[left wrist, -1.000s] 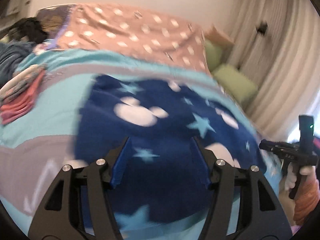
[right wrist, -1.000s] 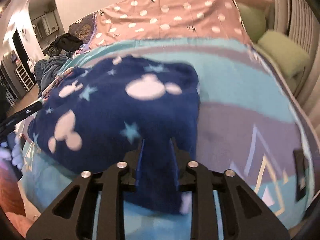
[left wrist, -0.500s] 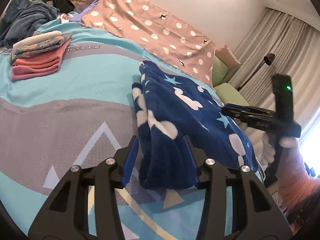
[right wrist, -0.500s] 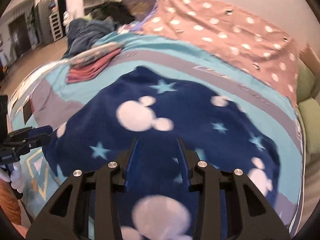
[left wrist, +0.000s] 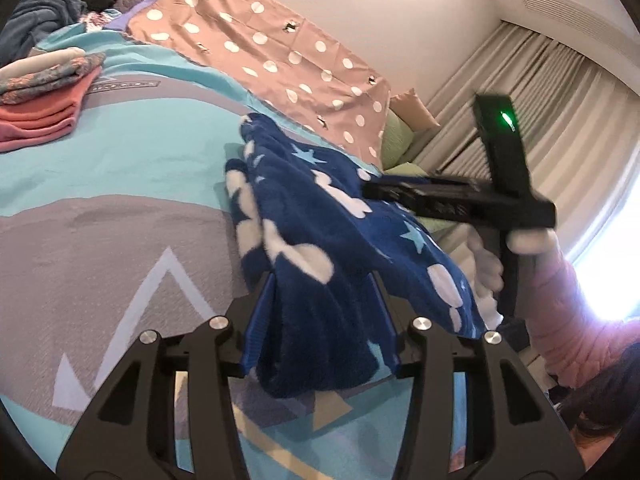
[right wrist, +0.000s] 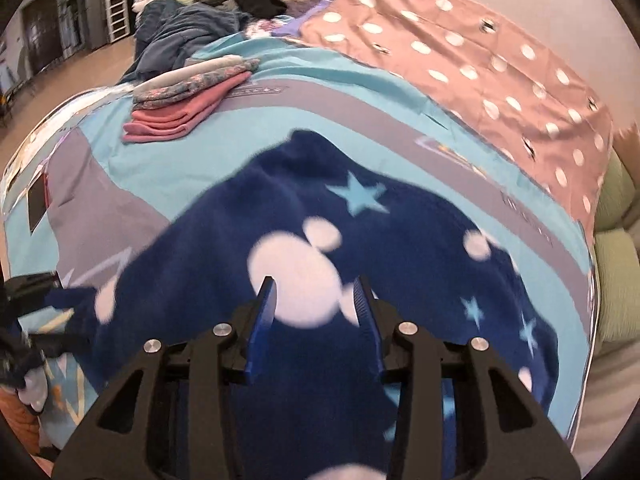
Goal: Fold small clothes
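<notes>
**Both grippers bunched into the navy fleece on the bed**

The left gripper (left wrist: 322,316) has a thick gather of the navy fleece (left wrist: 320,240) between its blue fingers (left wrist: 256,328). The fingers stand partly apart, with the bunched cloth filling the gap and pressing against both pads, so it has hold of that end. Beyond the fingertips the fleece runs away in a rumpled ridge, its white mouse-head shapes and pale stars showing along the folds. To the right of the fingers, just above the cloth, the right gripper (left wrist: 460,200) crosses the view with a green light on its upright part, held by a hand in a white glove with a pink sleeve.

From the right gripper (right wrist: 316,308), the fleece (right wrist: 360,240) spreads wide under and ahead of the fingers, lying on the turquoise and grey bedspread (right wrist: 200,160). Its fingers are also partly apart with fleece between them; the cloth seems to rise into the gap, though blur makes it hard to tell how firmly it is pinched. Far left of these fingers, the left gripper (right wrist: 28,292) shows as a dark shape at the fleece's other end.

Well ahead and to the left of both sets of fingers sits a folded stack of pink and patterned clothes (right wrist: 192,96). Behind it lies a heap of dark clothing (right wrist: 188,32). A dusty-pink spotted sheet (right wrist: 460,60) covers the far side of the bed, and green cushions (right wrist: 616,280) sit off to the right, by the curtains (left wrist: 540,100).
</notes>
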Demonstrator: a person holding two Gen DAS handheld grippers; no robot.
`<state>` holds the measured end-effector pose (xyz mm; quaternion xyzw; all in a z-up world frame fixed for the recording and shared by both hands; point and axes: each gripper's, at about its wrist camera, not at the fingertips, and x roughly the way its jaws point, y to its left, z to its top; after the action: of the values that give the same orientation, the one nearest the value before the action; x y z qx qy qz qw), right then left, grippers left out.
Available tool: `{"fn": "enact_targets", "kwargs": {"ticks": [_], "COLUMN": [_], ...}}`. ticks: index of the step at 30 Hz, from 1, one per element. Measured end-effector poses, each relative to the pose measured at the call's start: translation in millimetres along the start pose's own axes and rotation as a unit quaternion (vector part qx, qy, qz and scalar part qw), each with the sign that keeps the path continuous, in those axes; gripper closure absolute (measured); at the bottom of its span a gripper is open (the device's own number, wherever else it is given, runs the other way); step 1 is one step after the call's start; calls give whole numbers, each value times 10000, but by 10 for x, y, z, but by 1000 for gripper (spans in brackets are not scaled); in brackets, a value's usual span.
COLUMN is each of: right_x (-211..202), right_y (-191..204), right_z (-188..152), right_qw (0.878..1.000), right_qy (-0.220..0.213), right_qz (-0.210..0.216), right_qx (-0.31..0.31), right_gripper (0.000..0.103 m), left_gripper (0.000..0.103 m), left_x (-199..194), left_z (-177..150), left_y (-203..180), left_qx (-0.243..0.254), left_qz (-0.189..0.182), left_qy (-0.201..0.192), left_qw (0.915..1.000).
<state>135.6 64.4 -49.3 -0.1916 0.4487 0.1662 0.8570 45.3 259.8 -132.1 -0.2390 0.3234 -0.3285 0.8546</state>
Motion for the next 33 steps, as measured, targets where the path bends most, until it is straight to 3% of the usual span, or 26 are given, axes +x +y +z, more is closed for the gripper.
{"fn": "enact_targets", "kwargs": {"ticks": [5, 10, 14, 16, 19, 21, 23, 25, 27, 29, 31, 33], "right_x": [150, 413, 724, 934, 1114, 1190, 1180, 1107, 1031, 981, 969, 989], "right_y": [324, 731, 910, 971, 1035, 1056, 1046, 962, 844, 742, 650, 508], "right_z": [391, 702, 816, 835, 805, 780, 784, 831, 891, 940, 985, 1018], "right_qw": [9984, 9909, 9846, 9783, 9728, 9713, 9735, 9814, 9881, 9923, 9926, 9947], "right_qy": [48, 590, 1091, 1515, 1754, 1781, 1647, 1444, 1252, 971, 739, 911], "right_qz": [113, 404, 191, 157, -13, -87, -222, -155, -23, -159, -595, -229], "right_qx": [-555, -1143, -1356, -1407, -1513, -1572, -1573, -1252, -889, -759, -754, -415], "right_gripper": [61, 58, 57, 48, 47, 54, 74, 82, 88, 103, 103, 103], "left_gripper": [56, 56, 56, 56, 54, 54, 57, 91, 93, 93, 94, 94], "left_x": [4, -86, -64, -37, -24, -34, -41, -97, -223, -290, -318, -288], "left_z": [7, -38, -115, -162, -228, -257, -288, -298, -290, -303, -359, -433], "left_y": [-52, -60, -58, -17, 36, 62, 96, 114, 127, 115, 103, 163], "left_qx": [-35, -247, -190, -258, -366, -405, -463, -501, -500, -420, -294, -387], "left_qz": [-356, -795, -607, -527, -492, -540, -604, -610, -673, -717, -605, -441], "left_qy": [97, 73, 216, 327, 442, 490, 518, 414, 232, 207, 313, 498], "left_qw": [9993, 9965, 9977, 9977, 9971, 9965, 9957, 9960, 9962, 9963, 9972, 9970]}}
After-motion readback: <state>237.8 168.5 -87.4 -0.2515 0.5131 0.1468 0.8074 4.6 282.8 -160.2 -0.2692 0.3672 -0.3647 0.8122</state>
